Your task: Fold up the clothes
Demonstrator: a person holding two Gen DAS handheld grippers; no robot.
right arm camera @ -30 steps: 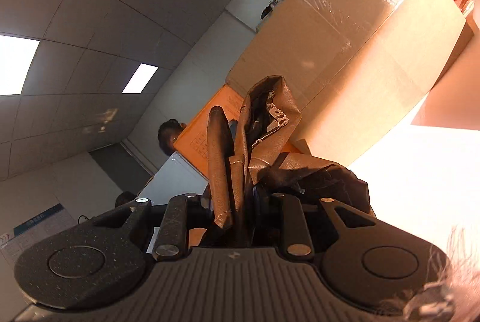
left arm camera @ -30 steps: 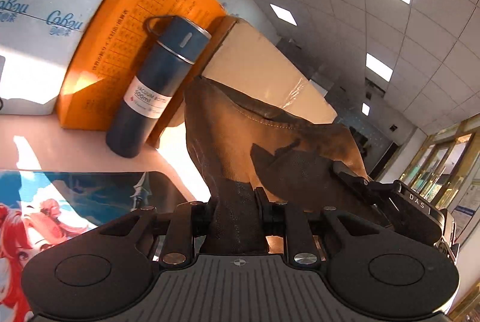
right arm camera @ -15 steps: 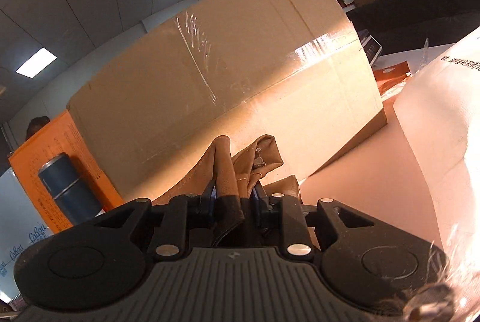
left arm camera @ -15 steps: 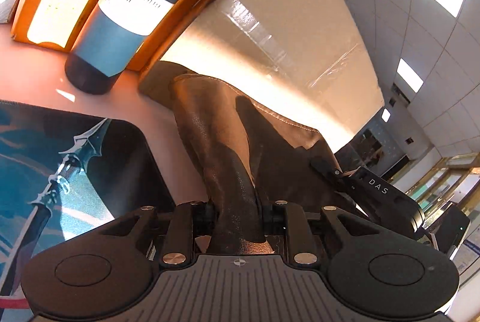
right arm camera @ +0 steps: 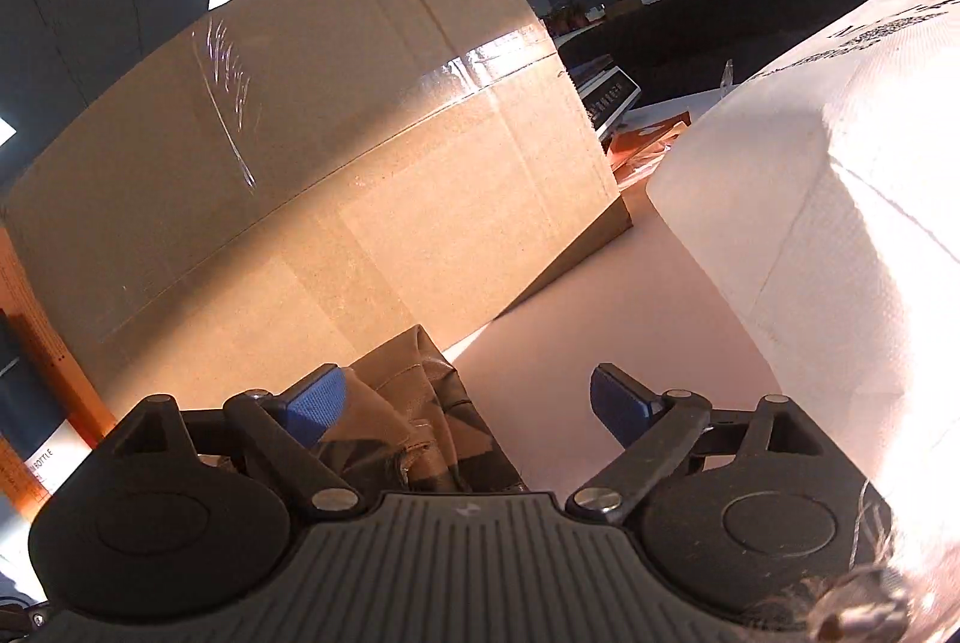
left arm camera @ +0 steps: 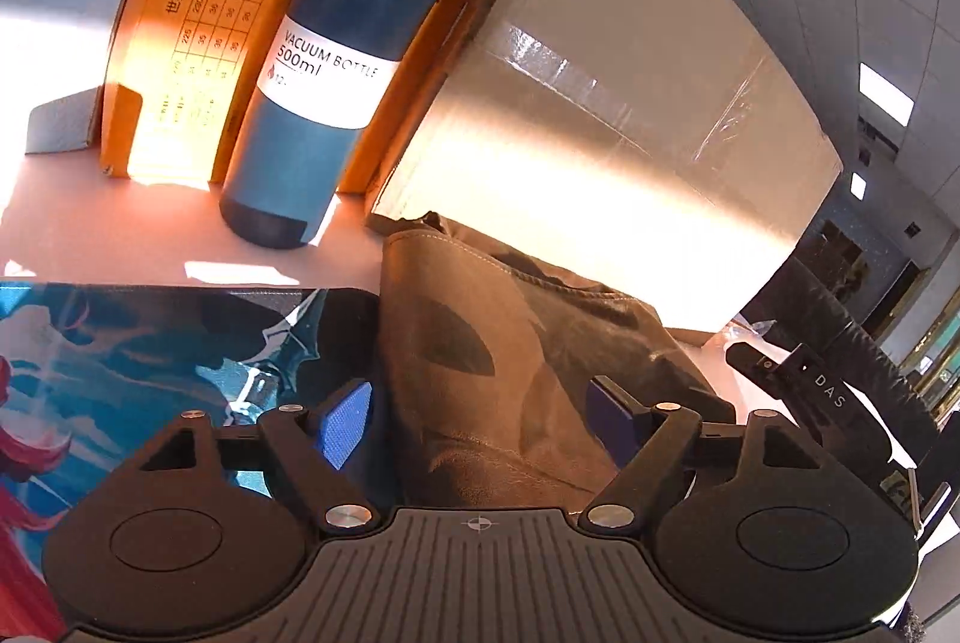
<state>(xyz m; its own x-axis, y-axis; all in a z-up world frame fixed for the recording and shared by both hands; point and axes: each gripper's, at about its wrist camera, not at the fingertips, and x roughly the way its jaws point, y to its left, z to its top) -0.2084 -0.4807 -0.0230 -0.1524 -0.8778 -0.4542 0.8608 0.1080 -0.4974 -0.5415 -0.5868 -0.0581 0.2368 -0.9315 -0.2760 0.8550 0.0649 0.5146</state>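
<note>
Now both low, tilted down; left gripper [left arm camera: 477, 418], right gripper [right arm camera: 465, 403] just released over brown garment [left arm camera: 510, 355].

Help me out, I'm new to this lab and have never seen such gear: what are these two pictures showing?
A person holds two tools and is folding clothes. Each picture comes from a fisheye camera on one tool, looking along its fingers. The left hand-held gripper and right hand-held gripper have just been opening; the crumpled brown garment lies loose between their blue pads on the pale table. Behind it stand a big taped cardboard box and a dark blue vacuum bottle.
</note>
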